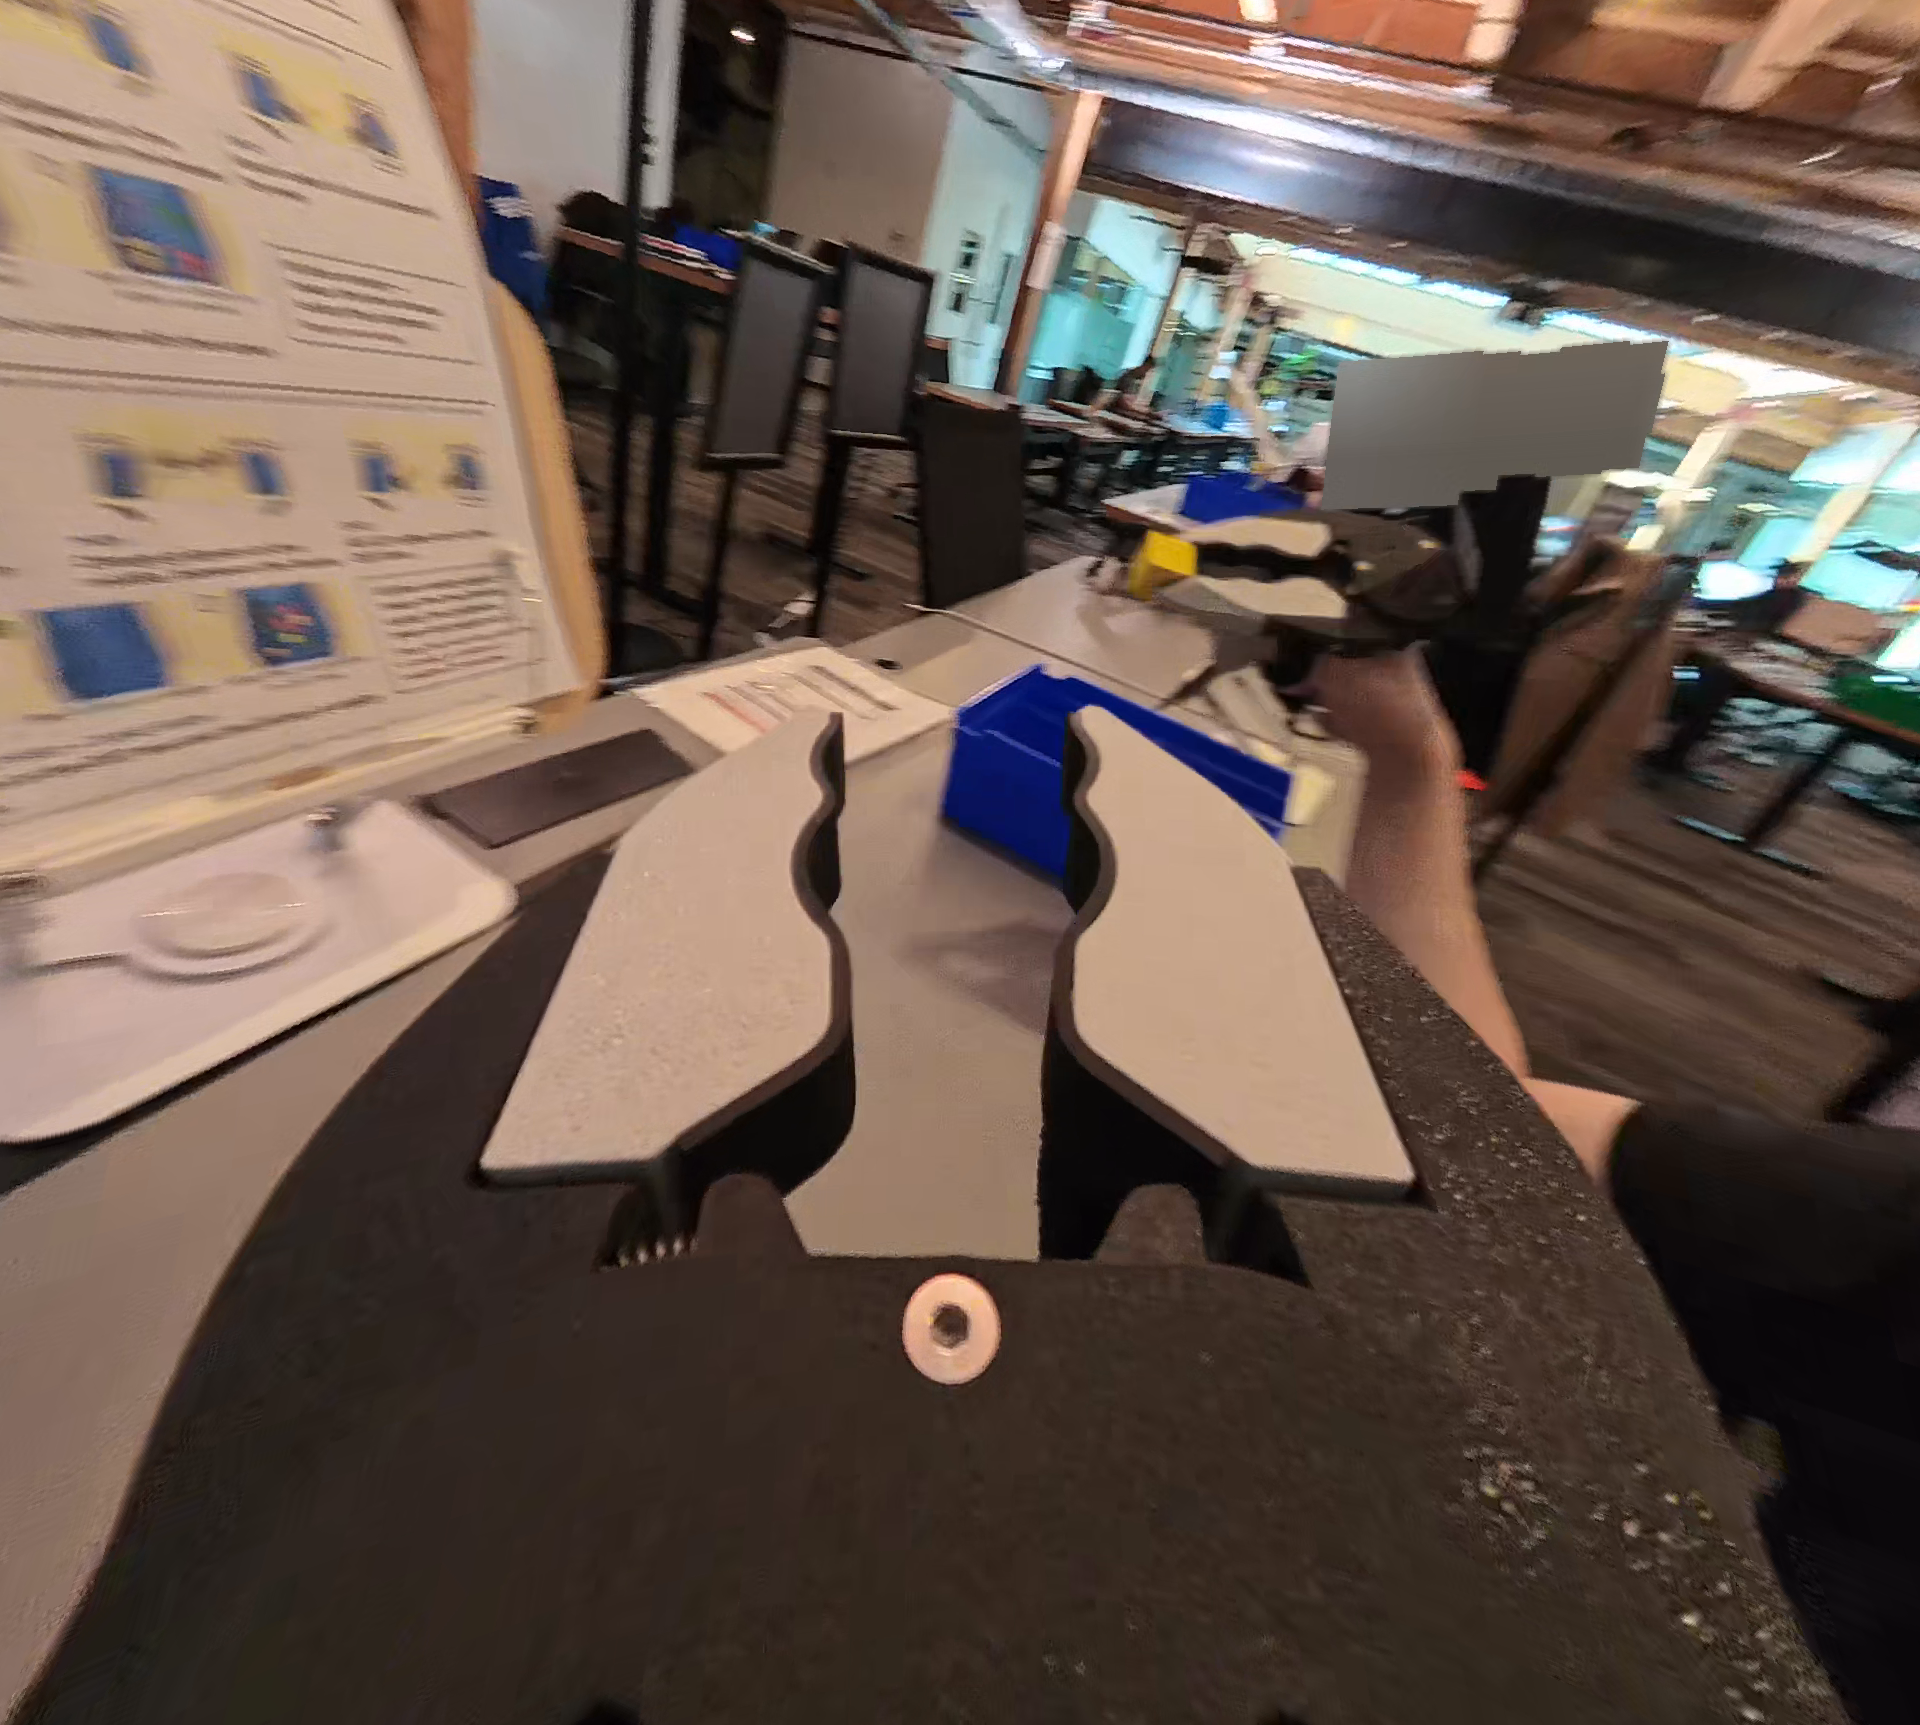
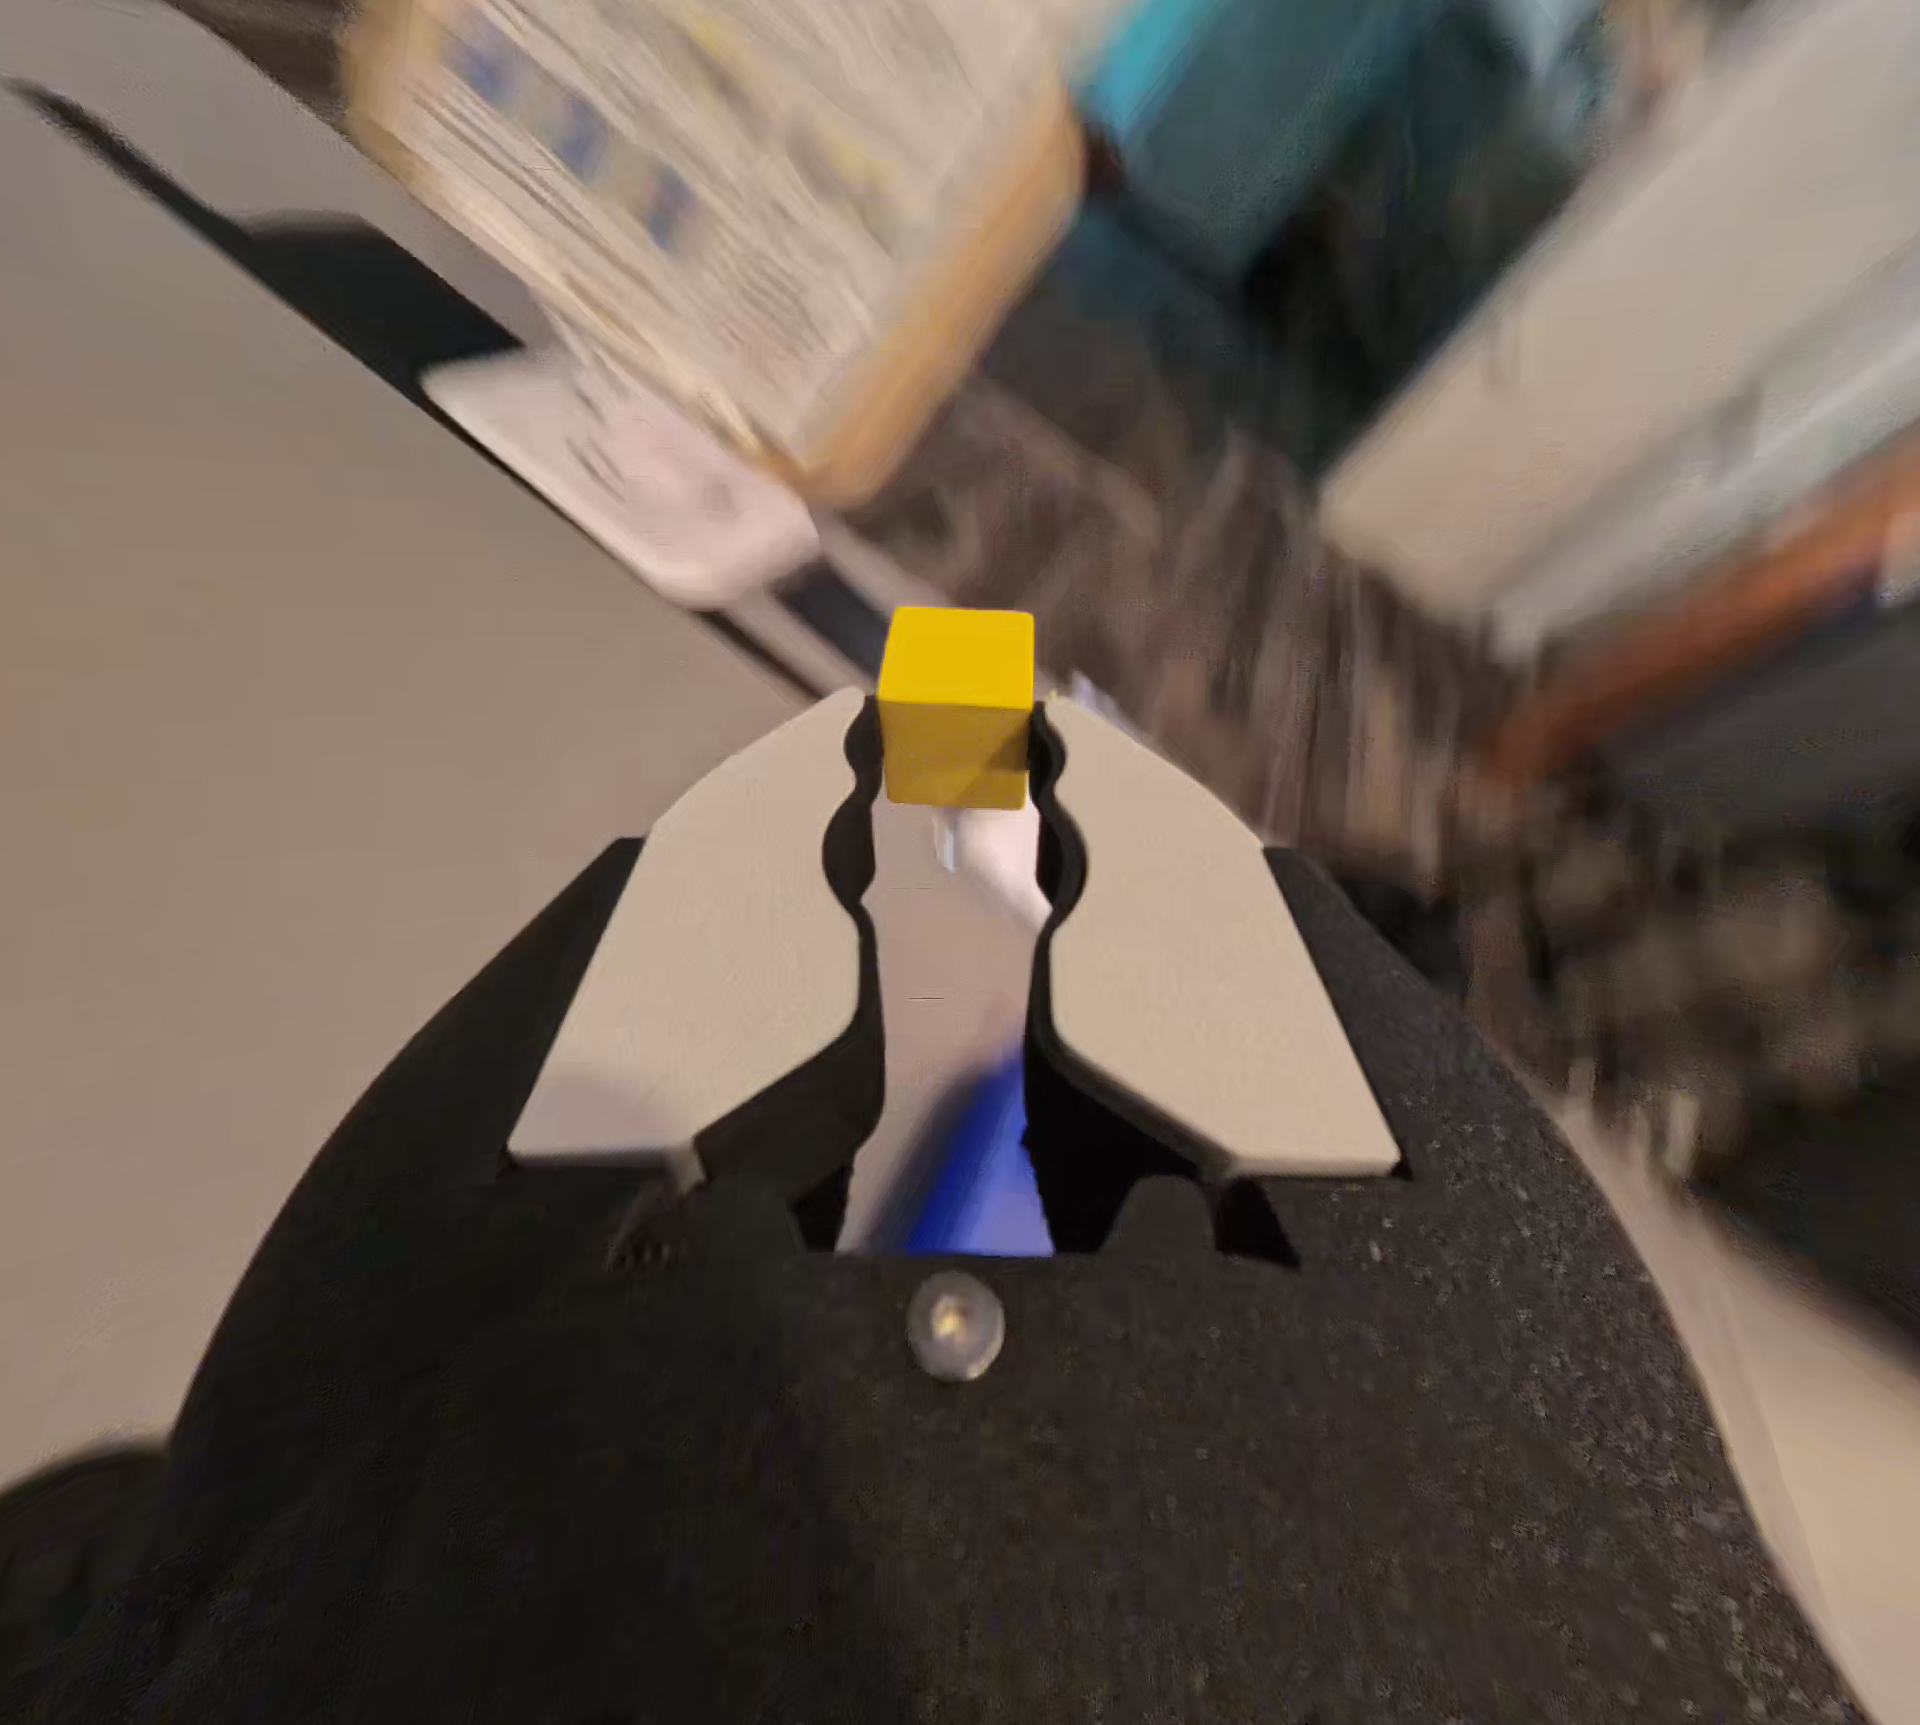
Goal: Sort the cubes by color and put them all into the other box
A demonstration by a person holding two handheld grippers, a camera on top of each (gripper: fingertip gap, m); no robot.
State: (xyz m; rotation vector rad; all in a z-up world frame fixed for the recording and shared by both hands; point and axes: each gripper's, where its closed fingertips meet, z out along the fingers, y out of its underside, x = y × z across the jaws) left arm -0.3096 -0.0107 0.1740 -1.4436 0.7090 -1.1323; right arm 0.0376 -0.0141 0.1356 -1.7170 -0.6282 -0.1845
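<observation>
Pinching a plain yellow cube (image 2: 956,707) at its very fingertips, your right gripper (image 2: 954,719) carries it, sharp-edged and matte, in the air above the blue box (image 1: 1049,766); your left gripper (image 1: 954,745) hangs parted and empty just before that box.

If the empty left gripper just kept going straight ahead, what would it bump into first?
Probably the blue box on the grey table: it sits just beyond the open left gripper, partly behind its right finger. Depth is hard to judge.
</observation>
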